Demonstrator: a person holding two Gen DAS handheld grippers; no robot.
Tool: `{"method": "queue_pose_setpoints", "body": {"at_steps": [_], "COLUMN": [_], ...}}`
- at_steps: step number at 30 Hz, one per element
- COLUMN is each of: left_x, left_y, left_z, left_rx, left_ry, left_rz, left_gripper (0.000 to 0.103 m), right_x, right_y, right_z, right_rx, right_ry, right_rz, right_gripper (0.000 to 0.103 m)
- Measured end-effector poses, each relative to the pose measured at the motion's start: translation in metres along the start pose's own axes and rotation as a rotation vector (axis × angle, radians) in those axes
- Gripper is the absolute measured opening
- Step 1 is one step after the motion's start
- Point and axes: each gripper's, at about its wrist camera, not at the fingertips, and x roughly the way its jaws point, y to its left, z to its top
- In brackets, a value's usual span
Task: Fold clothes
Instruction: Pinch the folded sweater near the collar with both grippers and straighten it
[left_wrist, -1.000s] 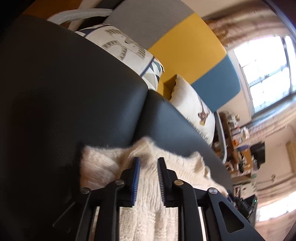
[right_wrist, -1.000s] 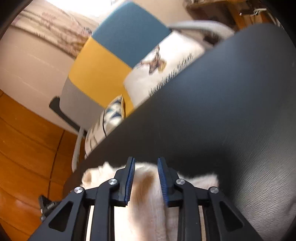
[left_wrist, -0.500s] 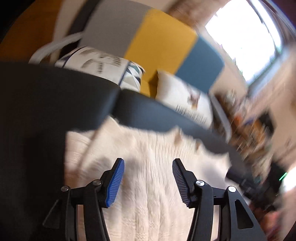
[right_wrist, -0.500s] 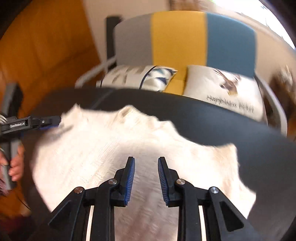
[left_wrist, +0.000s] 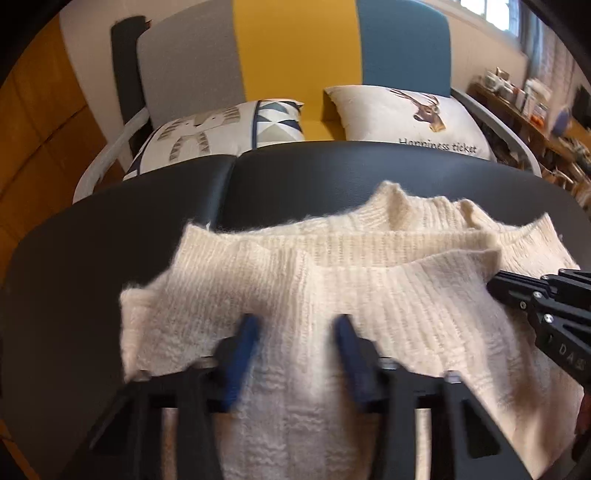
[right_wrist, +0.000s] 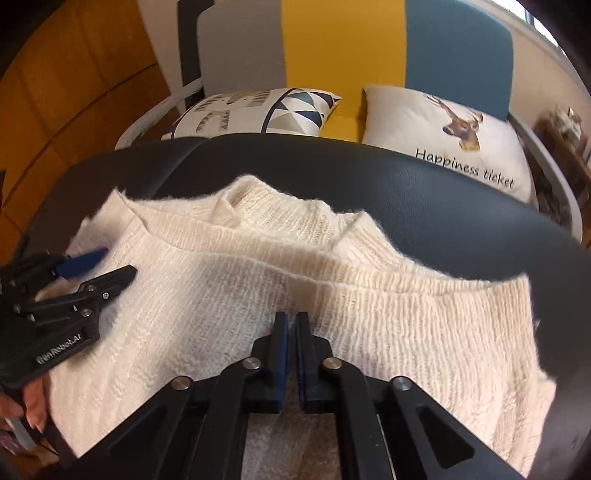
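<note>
Across the lower half of both wrist views, a cream knit sweater (left_wrist: 369, 280) is lying spread on a dark leather-look surface (left_wrist: 92, 258), folded layers with ribbed edges running across mid-frame.

Left gripper (left_wrist: 295, 354) is sitting at lower centre of its own view, blurred, its blue-padded fingers (left_wrist: 243, 343) standing apart over the knit with nothing between them. In the right wrist view the same gripper is showing at the left edge (right_wrist: 99, 266), over the sweater's left side; a hand (right_wrist: 31, 402) is holding its handle at lower left.

Right gripper (right_wrist: 291, 328) is sitting at lower centre of its view, fingers drawn nearly together with only a thin slit between the pads. Whether a pinch of knit is caught in that slit, cannot tell. In the left wrist view it is entering from the right edge (left_wrist: 495, 284), tips at the sweater's folded edge.

Beyond the surface, upper frame: a sofa (right_wrist: 343, 40) in grey, yellow and blue panels, carrying a geometric-print cushion (right_wrist: 258, 110) and a deer-print cushion (right_wrist: 443, 133) reading "Happiness ticket".
</note>
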Motion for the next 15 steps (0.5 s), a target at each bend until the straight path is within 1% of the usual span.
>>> {"method": "queue_pose_setpoints", "body": {"at_steps": [1, 3, 6, 9, 11, 13, 14, 15], "left_x": [-0.001, -0.004, -0.008, -0.012, -0.004, 0.004, 0.007, 0.008], "left_y": [0.001, 0.002, 0.004, 0.006, 0.007, 0.006, 0.005, 0.004], "left_z": [0.003, 0.009, 0.019, 0.028, 0.029, 0.026, 0.025, 0.024], "left_rx": [-0.007, -0.022, -0.044, -0.067, -0.072, -0.072, -0.073, -0.07], "left_ry": [-0.002, -0.007, -0.014, -0.021, -0.014, -0.007, -0.009, -0.014], "left_rz": [-0.008, -0.025, -0.05, -0.075, -0.079, -0.079, -0.084, -0.083], "left_gripper": [0.014, 0.011, 0.01, 0.01, 0.01, 0.01, 0.01, 0.01], "right_x": [-0.003, -0.012, -0.026, -0.024, -0.025, -0.025, -0.025, -0.025], "right_y": [-0.002, -0.008, -0.016, -0.02, -0.018, -0.014, -0.013, -0.012], "right_z": [0.002, 0.008, 0.016, 0.022, 0.019, 0.016, 0.015, 0.013], "right_rx": [0.014, 0.046, 0.079, 0.096, 0.094, 0.081, 0.079, 0.077], "right_ry": [-0.011, -0.045, -0.102, -0.103, -0.109, -0.119, -0.109, -0.098], "right_rz": [0.008, 0.015, 0.018, 0.021, 0.047, 0.019, 0.0, -0.019], "right_gripper": [0.001, 0.0, 0.0, 0.0, 0.0, 0.0, 0.002, 0.014]}}
